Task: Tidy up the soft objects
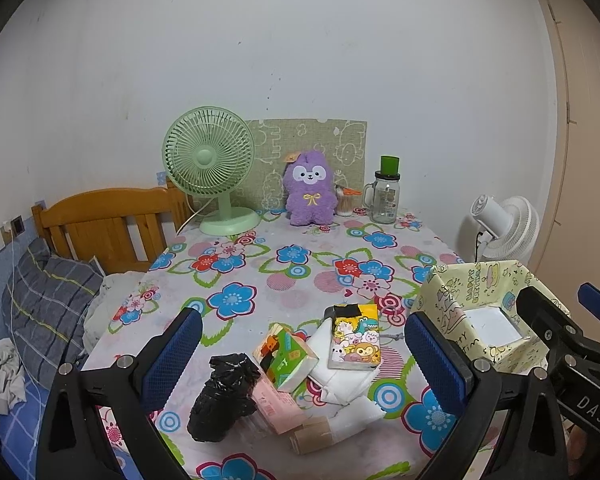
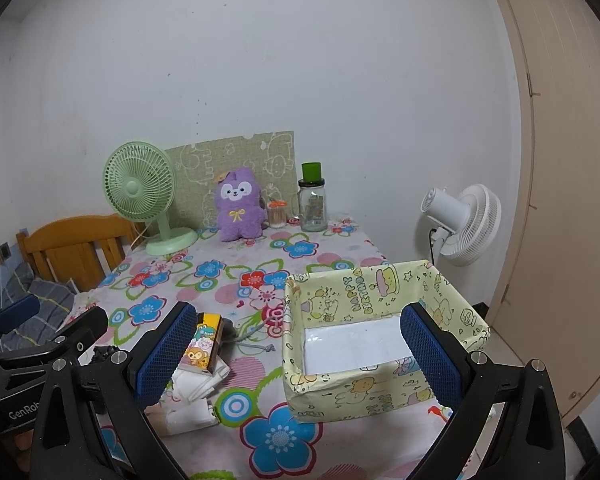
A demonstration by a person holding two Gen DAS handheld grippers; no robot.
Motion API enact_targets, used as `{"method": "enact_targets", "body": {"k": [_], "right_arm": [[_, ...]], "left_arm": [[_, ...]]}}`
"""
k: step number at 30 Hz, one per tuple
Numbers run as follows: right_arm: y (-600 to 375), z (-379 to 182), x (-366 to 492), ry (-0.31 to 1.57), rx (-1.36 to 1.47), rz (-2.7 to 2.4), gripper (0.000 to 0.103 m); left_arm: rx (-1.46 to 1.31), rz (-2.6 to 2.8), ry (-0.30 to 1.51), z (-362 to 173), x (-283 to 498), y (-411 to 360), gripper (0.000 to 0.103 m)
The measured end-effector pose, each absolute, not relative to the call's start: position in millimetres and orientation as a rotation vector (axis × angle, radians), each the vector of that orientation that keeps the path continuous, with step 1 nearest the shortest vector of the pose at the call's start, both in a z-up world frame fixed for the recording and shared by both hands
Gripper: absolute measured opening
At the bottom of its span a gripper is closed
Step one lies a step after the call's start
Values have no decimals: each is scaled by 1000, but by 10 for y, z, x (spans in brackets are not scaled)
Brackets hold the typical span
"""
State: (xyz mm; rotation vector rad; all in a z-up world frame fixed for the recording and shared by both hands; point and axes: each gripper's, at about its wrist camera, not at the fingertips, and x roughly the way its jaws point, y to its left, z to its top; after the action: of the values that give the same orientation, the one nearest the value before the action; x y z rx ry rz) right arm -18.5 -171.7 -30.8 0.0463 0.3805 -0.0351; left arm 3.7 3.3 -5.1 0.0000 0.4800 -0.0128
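Observation:
A pile of soft things lies on the floral tablecloth (image 1: 260,280) in front of my open, empty left gripper (image 1: 304,352): a black plastic bag (image 1: 224,396), a green tissue pack (image 1: 286,360), a cartoon tissue pack (image 1: 354,338), a pink pack (image 1: 280,402), white folded cloth (image 1: 340,376) and cardboard rolls (image 1: 312,434). The yellow birthday-print box (image 2: 380,332) stands open and empty at the right, between the fingers of my open right gripper (image 2: 296,356). The cartoon pack (image 2: 204,344) also shows in the right wrist view. A purple plush toy (image 1: 310,188) sits at the back.
A green desk fan (image 1: 212,168), a glass jar with green lid (image 1: 386,196) and a small cotton-swab jar (image 1: 345,204) stand along the back wall. A white fan (image 2: 460,224) stands beyond the table's right edge. A bed with wooden headboard (image 1: 108,224) lies to the left.

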Motion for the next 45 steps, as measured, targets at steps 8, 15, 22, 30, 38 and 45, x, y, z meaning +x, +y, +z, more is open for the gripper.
{"method": "enact_targets", "body": {"k": [8, 15, 22, 30, 38, 45], "right_arm": [[-1722, -302, -188, 379, 48, -35, 103], [-1731, -300, -199, 377, 54, -34, 103], [-1735, -316, -185, 386, 56, -38, 103], [-1697, -303, -194, 383, 44, -42, 103], [-1646, -317, -178, 381, 51, -48, 102], [-1555, -374, -126, 403, 48, -39, 99]], "left_arm": [[8, -12, 471, -44, 19, 26, 101], [9, -13, 468, -44, 10, 27, 101], [18, -9, 472, -61, 8, 22, 101], [17, -11, 471, -87, 11, 27, 101], [11, -17, 471, -156, 17, 58, 98], [12, -16, 484, -227, 47, 148, 96]]}}
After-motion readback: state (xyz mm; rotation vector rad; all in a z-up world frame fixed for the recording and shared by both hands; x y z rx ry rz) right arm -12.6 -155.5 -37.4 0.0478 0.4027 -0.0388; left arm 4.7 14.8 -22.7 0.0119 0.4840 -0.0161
